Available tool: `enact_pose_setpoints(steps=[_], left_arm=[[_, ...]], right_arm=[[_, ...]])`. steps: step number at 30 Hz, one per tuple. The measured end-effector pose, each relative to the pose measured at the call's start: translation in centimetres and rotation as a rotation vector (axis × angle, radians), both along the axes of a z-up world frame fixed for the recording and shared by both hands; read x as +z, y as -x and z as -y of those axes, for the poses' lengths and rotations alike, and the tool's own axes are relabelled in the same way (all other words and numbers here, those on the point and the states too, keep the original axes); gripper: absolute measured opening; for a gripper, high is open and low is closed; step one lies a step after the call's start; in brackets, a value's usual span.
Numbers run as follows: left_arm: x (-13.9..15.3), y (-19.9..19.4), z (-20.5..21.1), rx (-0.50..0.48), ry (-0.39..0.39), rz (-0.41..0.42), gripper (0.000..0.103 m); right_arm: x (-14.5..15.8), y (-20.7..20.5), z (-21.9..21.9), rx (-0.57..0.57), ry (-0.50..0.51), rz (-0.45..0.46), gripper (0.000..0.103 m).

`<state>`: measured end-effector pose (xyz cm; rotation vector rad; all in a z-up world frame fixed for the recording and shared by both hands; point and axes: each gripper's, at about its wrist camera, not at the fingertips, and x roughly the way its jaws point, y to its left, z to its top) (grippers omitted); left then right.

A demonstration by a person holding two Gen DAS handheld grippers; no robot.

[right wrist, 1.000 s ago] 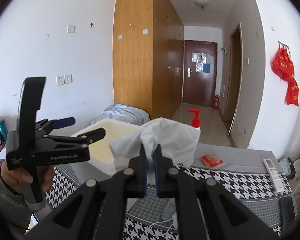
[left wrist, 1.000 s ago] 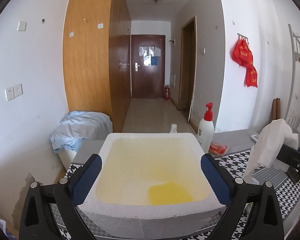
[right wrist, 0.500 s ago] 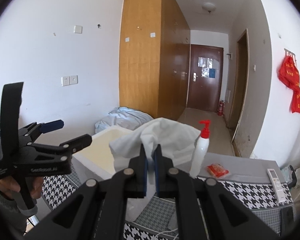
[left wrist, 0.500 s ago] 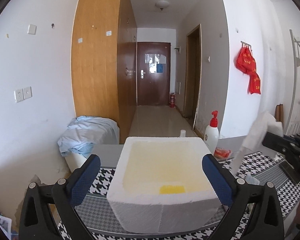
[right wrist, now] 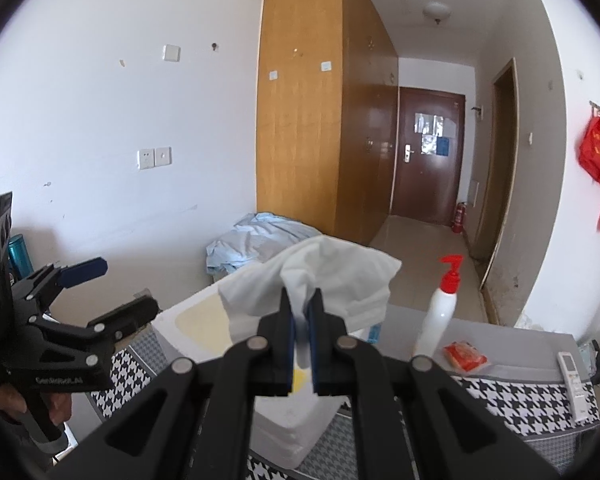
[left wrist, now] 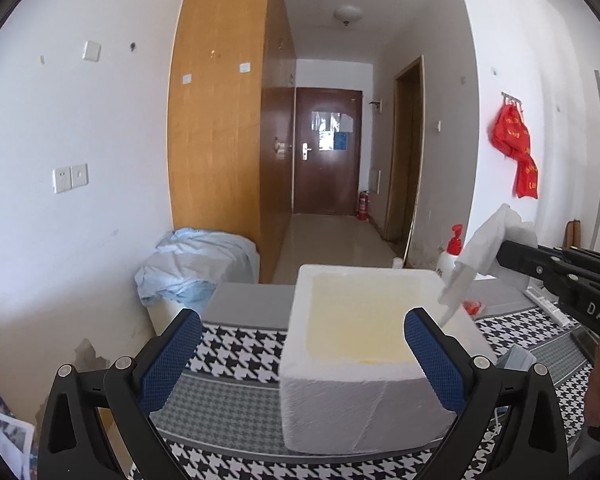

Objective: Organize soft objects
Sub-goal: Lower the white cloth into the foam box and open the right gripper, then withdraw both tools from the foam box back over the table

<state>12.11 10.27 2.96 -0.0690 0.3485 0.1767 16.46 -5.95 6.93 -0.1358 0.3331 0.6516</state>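
Note:
My right gripper (right wrist: pixel 301 312) is shut on a white cloth (right wrist: pixel 328 276) and holds it in the air above the right side of a white foam box (left wrist: pixel 356 344). In the left wrist view the cloth (left wrist: pixel 484 248) hangs over the box's far right corner from the right gripper (left wrist: pixel 504 258). My left gripper (left wrist: pixel 300 344) is open and empty, held back and to the left of the box; it shows in the right wrist view (right wrist: pixel 104 292). A bit of yellow (right wrist: pixel 298 378) shows inside the box.
The box stands on a table with a houndstooth cloth (left wrist: pixel 236 352). A white pump bottle with a red top (right wrist: pixel 440 308), a red packet (right wrist: pixel 464 356) and a remote (right wrist: pixel 572 372) lie behind it. A heap of blue bedding (left wrist: pixel 196 264) lies at the left wall.
My left gripper has drawn back and up from the box, which now looks smaller and further right. My right gripper has carried the cloth up and over the box.

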Motion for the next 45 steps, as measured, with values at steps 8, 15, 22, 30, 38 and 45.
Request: enact_pose_setpoints(steps=[8,15,22,30,38,45], left_arm=[[-0.6,0.7,-1.0,0.03,0.016,-0.005,0.102],[-1.2,1.5,-1.2,0.044,0.023,-0.014,0.102],[-1.4,2.5,-1.7,0.049,0.026,-0.018,0.102],[-1.4,2.5,-2.0,0.028,0.014,-0.014,0.102],[-1.5,1.8,-2.4,0.003,0.015,-0.013,0.102],[-1.5,1.1,-1.8,-0.027,0.018,-0.013,0.102]], right_arm=[[0.0,-1.2,-2.2,0.028,0.02,-0.024,0.008],[-0.4,-1.8,-4.1,0.055,0.051,-0.053,0.008],[-0.9,-2.9,-5.2,0.06,0.065,-0.101,0.009],[-1.7,-3.8,-7.0,0.086,0.078,-0.166,0.026],[-2.3,-4.2,-7.5,0.048,0.068,-0.185,0.077],[-2.2,-2.8,-6.7,0.039,0.074,-0.121,0.094]])
